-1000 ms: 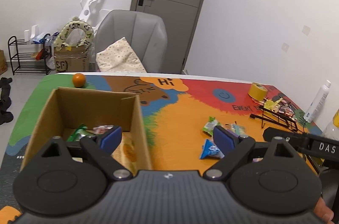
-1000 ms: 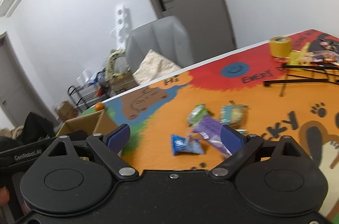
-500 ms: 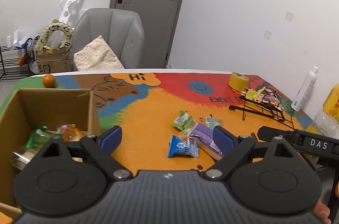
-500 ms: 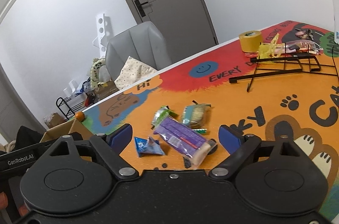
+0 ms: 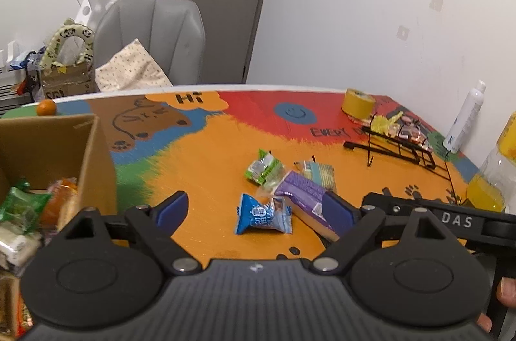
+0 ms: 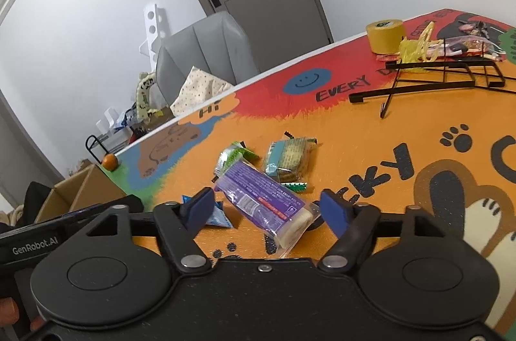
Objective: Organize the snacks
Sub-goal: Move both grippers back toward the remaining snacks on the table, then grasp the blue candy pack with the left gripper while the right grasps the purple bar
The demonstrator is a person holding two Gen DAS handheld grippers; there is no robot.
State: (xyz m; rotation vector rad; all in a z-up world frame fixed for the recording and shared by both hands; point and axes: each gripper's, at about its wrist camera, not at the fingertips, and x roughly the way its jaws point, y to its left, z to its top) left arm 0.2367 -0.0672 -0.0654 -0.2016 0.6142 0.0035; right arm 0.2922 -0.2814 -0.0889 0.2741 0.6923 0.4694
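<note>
**Both grippers spread over the loose snack pile, nothing held**

Landmark: the long purple-wrapped snack bar [image 6: 262, 201], lying flat on the colourful cartoon-print table mat [image 5: 206, 166], diagonal, one end toward the cameras.

Left gripper [image 5: 254, 208]: blue-padded fingers wide apart, empty, low above the mat and pointing across the table toward the far wall. Small blue crinkled snack packet [image 5: 262, 215] sits between its fingers in view, just left of the purple bar and touching it or nearly so. Right pad overlaps the bar's near end in the left wrist view; contact cannot be told.

Right gripper [image 6: 269, 210]: fingers also spread, empty, tilted so the table slants in its view. The purple bar's near end lies in the gap between the blue pads, not pinched. Part of a thumb shows at the lower right edge of the left view on the other tool's handle.

Around the purple bar:
- green-and-white snack packet [image 5: 264, 168] just behind it, touching its far end
- green-teal cracker packet [image 6: 288, 158] behind and right, close beside
- open brown cardboard box [image 5: 93, 160] well to the left, already holding several wrapped snacks including a green pack [image 5: 21, 208]
- small orange fruit [image 5: 46, 107] beyond the box at the mat's far edge
- black wire rack [image 6: 445, 79] well to the right and farther back, yellow tape roll [image 6: 385, 36] beyond it
- white spray bottle [image 5: 464, 118] and a bottle of yellow liquid [image 5: 493, 179] far right.
</note>
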